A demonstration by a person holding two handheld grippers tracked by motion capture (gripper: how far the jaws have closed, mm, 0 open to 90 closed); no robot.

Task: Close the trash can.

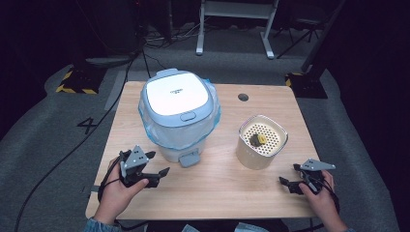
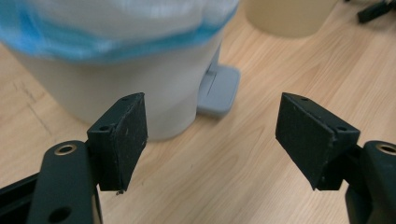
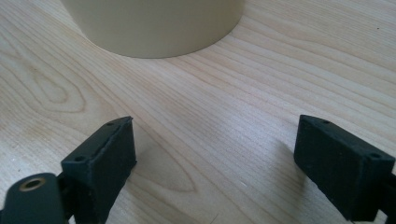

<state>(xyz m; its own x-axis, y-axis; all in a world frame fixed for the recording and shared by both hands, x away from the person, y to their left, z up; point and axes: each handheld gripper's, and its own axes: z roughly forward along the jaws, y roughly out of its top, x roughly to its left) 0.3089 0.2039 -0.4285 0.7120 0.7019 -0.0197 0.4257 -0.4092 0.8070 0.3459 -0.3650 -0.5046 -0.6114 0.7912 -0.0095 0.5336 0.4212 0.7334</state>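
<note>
Left tool (image 1: 155, 164), wide and empty, faces the bin's pedal (image 2: 218, 89) ahead; lower squarely onto it.

From above the person's side, the high view looks forward and down over the whole wooden table (image 1: 217, 188). The left gripper view sits low and close, facing the pedal bin (image 2: 140, 93). The right gripper view hugs the tabletop, facing the cream container (image 3: 159, 28); the bin and container also show from above
</note>
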